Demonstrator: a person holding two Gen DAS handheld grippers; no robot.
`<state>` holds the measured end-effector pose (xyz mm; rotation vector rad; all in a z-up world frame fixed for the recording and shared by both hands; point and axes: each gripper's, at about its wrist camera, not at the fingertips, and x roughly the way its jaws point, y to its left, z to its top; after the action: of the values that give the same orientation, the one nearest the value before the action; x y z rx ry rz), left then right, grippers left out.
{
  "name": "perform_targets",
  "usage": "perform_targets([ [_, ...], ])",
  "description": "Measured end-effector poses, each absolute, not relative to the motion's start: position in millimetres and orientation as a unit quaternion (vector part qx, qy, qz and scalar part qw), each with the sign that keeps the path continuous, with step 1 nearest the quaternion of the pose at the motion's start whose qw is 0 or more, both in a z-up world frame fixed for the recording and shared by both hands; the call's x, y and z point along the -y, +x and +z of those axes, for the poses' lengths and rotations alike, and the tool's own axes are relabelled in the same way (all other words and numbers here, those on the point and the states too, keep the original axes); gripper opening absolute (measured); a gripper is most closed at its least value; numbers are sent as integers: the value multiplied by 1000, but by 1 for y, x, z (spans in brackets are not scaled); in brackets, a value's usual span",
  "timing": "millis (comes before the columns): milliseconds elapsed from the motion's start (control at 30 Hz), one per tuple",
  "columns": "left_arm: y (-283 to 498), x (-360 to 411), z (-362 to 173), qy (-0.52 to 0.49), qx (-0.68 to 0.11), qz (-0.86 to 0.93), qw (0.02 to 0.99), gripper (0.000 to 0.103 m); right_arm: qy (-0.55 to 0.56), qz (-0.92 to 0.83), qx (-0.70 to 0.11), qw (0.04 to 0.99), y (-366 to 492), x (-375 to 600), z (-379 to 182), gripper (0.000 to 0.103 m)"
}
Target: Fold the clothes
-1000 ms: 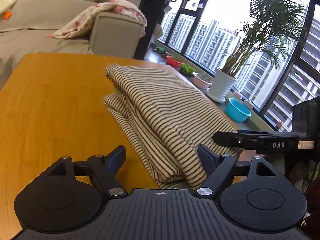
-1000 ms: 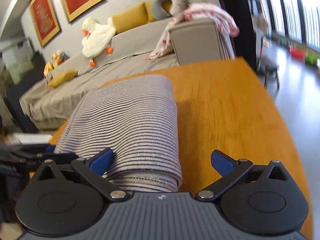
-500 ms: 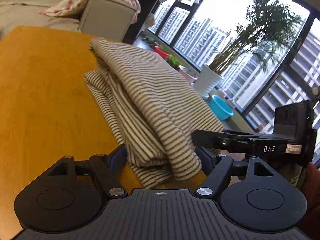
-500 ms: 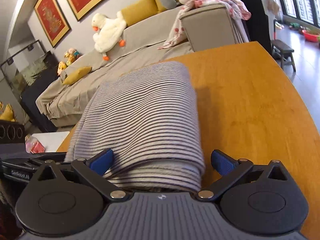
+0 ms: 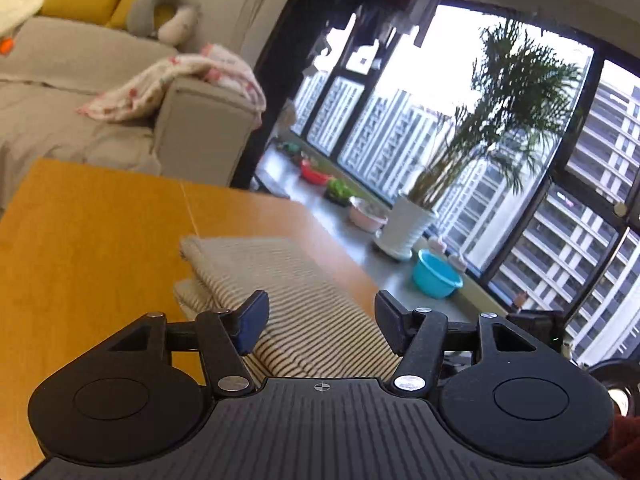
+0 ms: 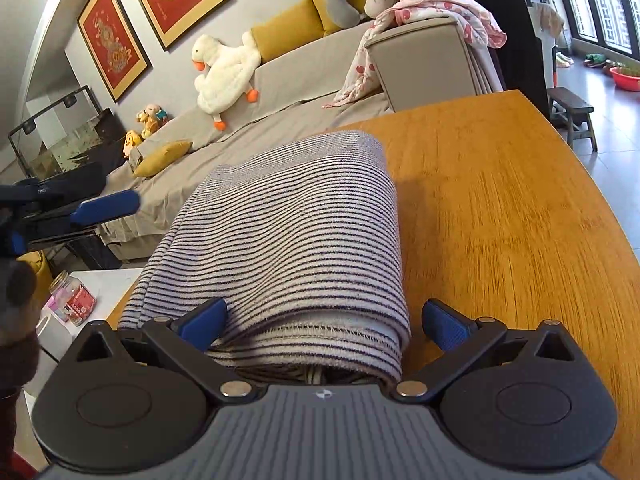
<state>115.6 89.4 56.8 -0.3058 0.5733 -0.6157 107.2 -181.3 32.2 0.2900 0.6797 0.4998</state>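
The left gripper (image 5: 320, 320) has lifted away, jaws wide and empty, above the folded striped shirt (image 6: 296, 248) lying on the bench (image 6: 520, 208). The right gripper (image 6: 320, 326) straddles its end, wide open; the fold looks finished.

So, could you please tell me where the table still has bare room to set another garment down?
In the right wrist view, bare wooden table runs right of the striped folded garment to the table's edge. In the left wrist view, more lies left of it, toward the sofa. The garment's window side is tight.
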Motion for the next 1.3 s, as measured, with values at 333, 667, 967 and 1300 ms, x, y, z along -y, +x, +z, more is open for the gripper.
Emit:
perform_targets([
  [333,144,-61,50,-139,-275,-272,912,56,163,246,-322,900,107,188,28,103],
  [667,159,-65,20,-98,-316,-220,918,67,168,246,-320,899,108,191,27,103],
  [967,153,-83,39,-119,-296,-242,916,74,168,240,-321,900,110,192,29,103],
  [1300,196,-88,11,-149,-336,-248,896,76,141,269,-296,906,193,211,86,95],
])
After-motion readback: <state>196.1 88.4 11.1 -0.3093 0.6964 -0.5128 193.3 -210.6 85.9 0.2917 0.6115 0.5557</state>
